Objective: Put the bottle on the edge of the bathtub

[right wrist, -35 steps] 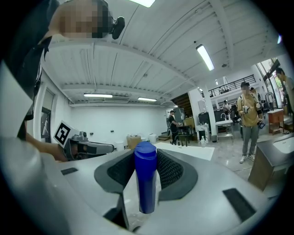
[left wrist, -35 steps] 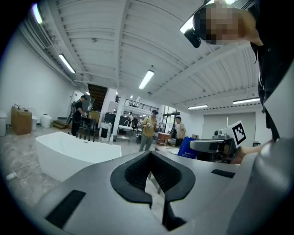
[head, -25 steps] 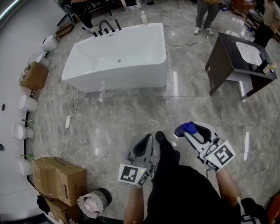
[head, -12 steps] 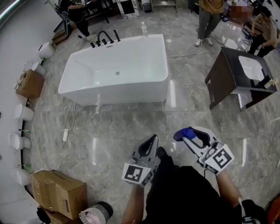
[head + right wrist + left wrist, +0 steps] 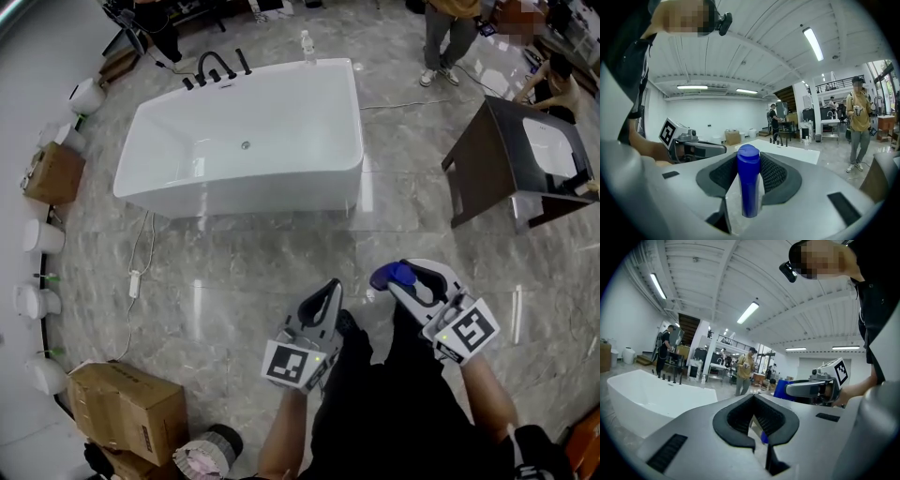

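Note:
A blue bottle (image 5: 392, 275) is clamped between the jaws of my right gripper (image 5: 401, 278), held low in front of the person's body. In the right gripper view the bottle (image 5: 748, 187) stands upright between the black pads (image 5: 774, 174). My left gripper (image 5: 327, 292) hangs beside it, jaws together with nothing in them. The white bathtub (image 5: 349, 103) stands on the marble floor some way ahead, seen also in the left gripper view (image 5: 651, 394) and the right gripper view (image 5: 787, 152).
A clear bottle (image 5: 307, 42) and a black faucet (image 5: 214, 67) sit on the tub's far rim. A dark vanity with a sink (image 5: 487, 159) stands to the right. Cardboard boxes (image 5: 131, 412) lie at the near left. People (image 5: 448, 33) stand beyond the tub.
The tub has come a little nearer in the head view as the person walks. Both grippers keep their grip and pose; the left one has drifted slightly right.

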Demonstrator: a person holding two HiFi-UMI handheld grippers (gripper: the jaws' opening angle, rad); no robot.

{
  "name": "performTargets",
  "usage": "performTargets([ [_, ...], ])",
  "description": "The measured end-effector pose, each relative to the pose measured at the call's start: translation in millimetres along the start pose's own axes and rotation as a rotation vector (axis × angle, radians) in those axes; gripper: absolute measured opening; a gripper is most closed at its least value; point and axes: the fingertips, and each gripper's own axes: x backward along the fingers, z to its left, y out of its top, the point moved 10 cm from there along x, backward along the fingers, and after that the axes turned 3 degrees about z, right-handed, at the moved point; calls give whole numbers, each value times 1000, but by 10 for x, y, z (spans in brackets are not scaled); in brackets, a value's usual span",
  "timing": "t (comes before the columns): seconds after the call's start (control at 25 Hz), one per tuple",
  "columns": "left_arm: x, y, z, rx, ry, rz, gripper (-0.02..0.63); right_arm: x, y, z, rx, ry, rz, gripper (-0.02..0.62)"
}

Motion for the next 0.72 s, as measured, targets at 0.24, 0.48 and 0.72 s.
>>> performTargets([
  [0.24, -314, 19, 184, 23, 85, -6, 12, -400, -105, -475, 0, 91, 6, 144],
  [0.48, -686, -244, 426, 90, 201, -6, 12, -913, -434, -991, 94, 215, 87, 144],
  [0.72, -1304, -788, 805, 149, 274, -48, 12, -1566, -1109, -1548, 103, 284, 165, 144],
])
